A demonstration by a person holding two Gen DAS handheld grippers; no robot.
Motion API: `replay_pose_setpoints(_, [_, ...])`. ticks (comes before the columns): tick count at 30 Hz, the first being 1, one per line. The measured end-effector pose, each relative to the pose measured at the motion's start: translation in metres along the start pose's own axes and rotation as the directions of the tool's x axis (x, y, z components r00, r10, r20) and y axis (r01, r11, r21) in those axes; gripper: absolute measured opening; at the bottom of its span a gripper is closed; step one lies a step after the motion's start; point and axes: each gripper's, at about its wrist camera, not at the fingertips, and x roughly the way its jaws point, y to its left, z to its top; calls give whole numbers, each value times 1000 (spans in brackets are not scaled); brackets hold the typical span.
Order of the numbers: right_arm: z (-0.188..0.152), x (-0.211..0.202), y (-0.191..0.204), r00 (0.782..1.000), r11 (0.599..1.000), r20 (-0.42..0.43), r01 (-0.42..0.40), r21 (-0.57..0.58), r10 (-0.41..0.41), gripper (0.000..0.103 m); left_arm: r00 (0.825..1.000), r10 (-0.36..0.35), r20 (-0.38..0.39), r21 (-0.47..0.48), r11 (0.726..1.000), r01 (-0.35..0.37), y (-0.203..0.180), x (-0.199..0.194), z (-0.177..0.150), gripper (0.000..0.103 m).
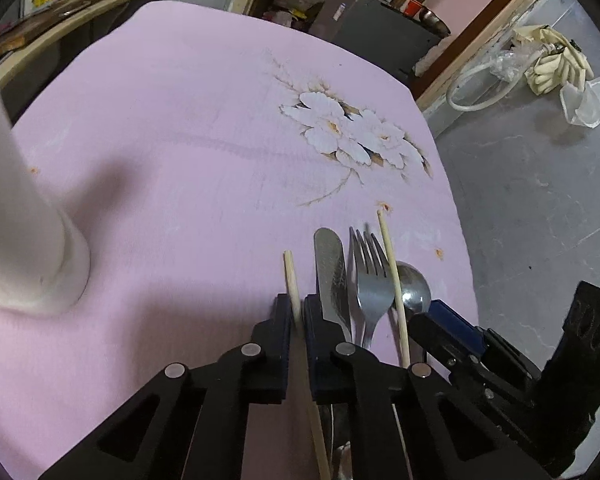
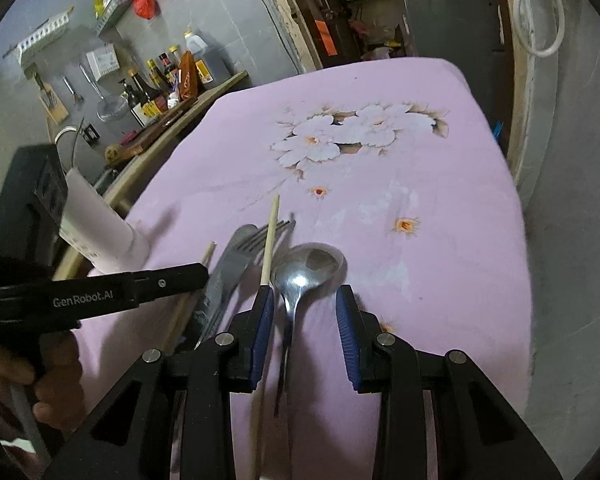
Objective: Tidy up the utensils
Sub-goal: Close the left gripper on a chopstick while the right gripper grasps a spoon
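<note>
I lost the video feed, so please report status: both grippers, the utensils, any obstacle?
Left gripper shut on one chopstick. Right gripper open, astride the spoon. Knife, fork, second chopstick lie between. White cup stands apart.

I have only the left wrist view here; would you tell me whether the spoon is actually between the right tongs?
Observer: Yes, the handle of the spoon runs through the open gap of the right tongs, with space on both sides.
Operator: Thank you. My left tongs are shut on the first chopstick; where does the second chopstick lie relative to the right tongs?
Observer: The second chopstick passes by the pad nearer the fork, outside the gap, so closing should catch only the spoon.
</note>
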Motion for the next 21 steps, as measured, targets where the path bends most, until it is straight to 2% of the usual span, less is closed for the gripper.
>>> replay_pose_setpoints(5, [8,12,-7,997,995,-26,-64,81,66,29,1000,-5,-13,17,1000,6,3,2,6,7])
replay_pose_setpoints(11, [10,24,-11,991,972,-18,-126,200,132,29,1000,-5,-17,29,1000,5,4,0,6,7])
replay_pose_setpoints(13, [11,28,-12,991,966,-11,-129,226,135,23,1000,-4,-17,33,999,4,5,-1,6,7])
replay_pose_setpoints(14, [12,30,-11,991,964,-12,-125,235,131,16,1000,-1,-15,36,999,2,6,-2,6,7])
replay_pose_setpoints(21, [25,42,-1,990,964,-54,-112,243,128,13,999,1,-34,34,999,0,12,-4,8,7])
